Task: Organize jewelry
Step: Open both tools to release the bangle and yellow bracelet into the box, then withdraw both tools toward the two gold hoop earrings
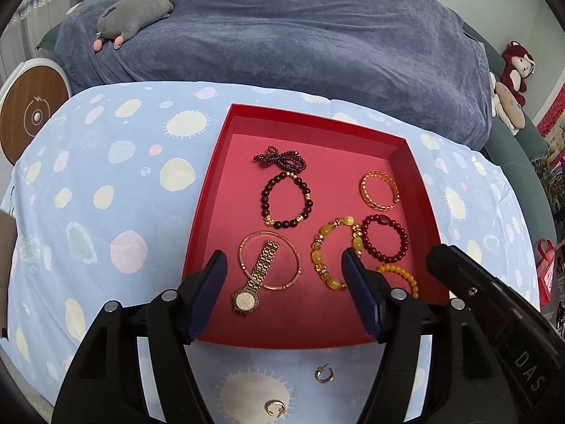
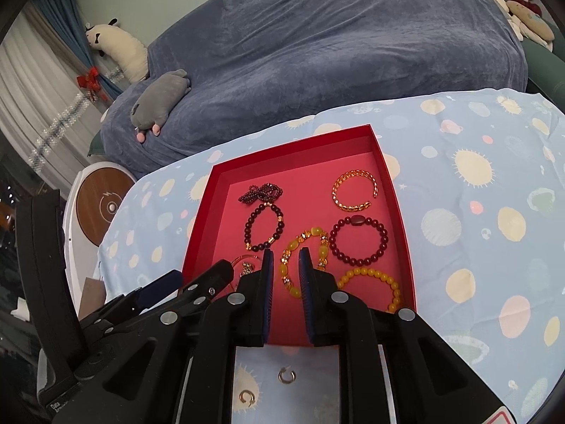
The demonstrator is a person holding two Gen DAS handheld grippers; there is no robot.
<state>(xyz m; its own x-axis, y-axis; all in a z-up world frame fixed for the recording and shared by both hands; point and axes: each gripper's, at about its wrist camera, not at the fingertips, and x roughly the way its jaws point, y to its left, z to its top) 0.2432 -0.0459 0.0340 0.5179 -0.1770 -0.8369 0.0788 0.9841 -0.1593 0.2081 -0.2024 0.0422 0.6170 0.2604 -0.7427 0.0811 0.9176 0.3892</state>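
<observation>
Red box (image 1: 226, 148) of bracelets (image 1: 286, 199) and watch (image 1: 255, 279)

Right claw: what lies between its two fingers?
In the right wrist view, the right claw is open with only the yellow-and-gold beaded bracelet's left side and bare red box floor between its fingers; nothing is gripped.

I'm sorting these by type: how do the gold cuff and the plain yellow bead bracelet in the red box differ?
The gold cuff is an open, patterned metal band with a gap; the yellow bead bracelet is a closed loop of smooth round beads. The cuff lies toward the box's far side, the bead bracelet nearest the grippers. Both lie flat in the red box.
</observation>
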